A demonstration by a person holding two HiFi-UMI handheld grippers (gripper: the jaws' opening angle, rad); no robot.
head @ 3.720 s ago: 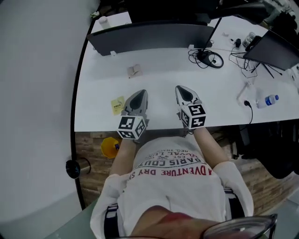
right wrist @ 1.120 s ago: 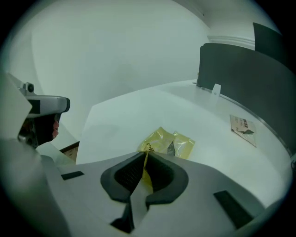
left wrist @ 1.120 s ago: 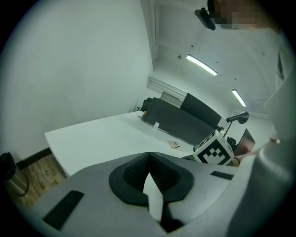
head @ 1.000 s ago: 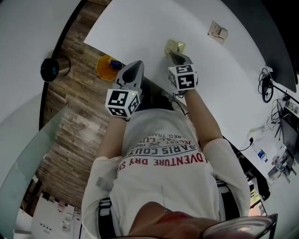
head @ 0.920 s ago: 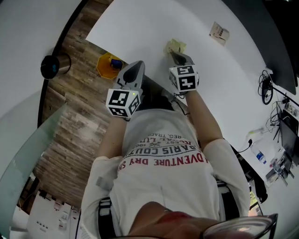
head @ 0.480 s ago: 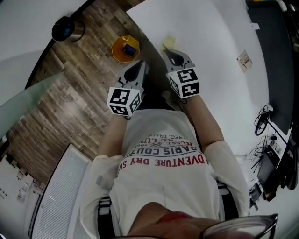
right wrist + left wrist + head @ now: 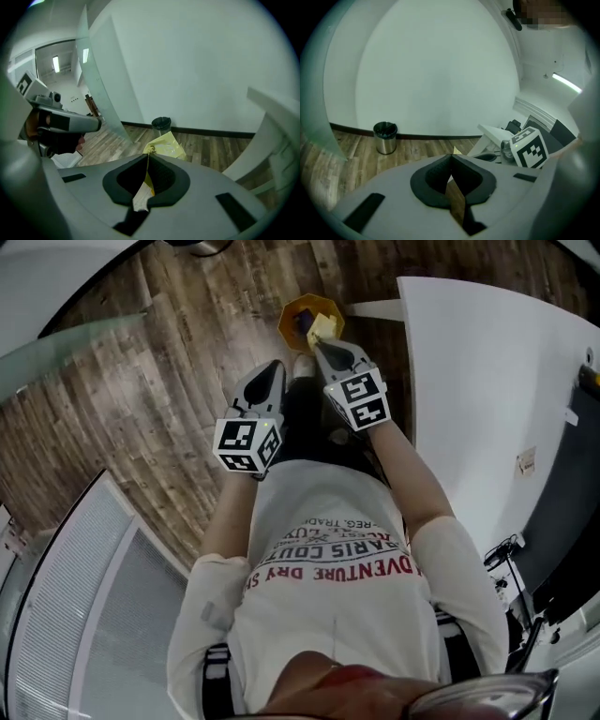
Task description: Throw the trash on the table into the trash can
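While the right gripper has its jaws pressed together on a yellow wrapper, the crumpled sheet stands on edge in the seam between the pads. Its long axis runs along the gripper's own line: the wider yellow part sticks out forward past the tips, and a pale end trails back into the dark hollow behind them. Seen from the head view, the right gripper points away from the person's body and downward, and the yellow wrapper at its tip lies over the mouth of the yellow trash can, which stands on the wooden floor just beside the corner of the white table. Whether the wrapper touches the can's rim cannot be told. Just beside it, the left gripper points the same way, well short of the can; the left gripper has its jaws together with nothing between them. Farther off, a small steel bin stands against the pale wall.
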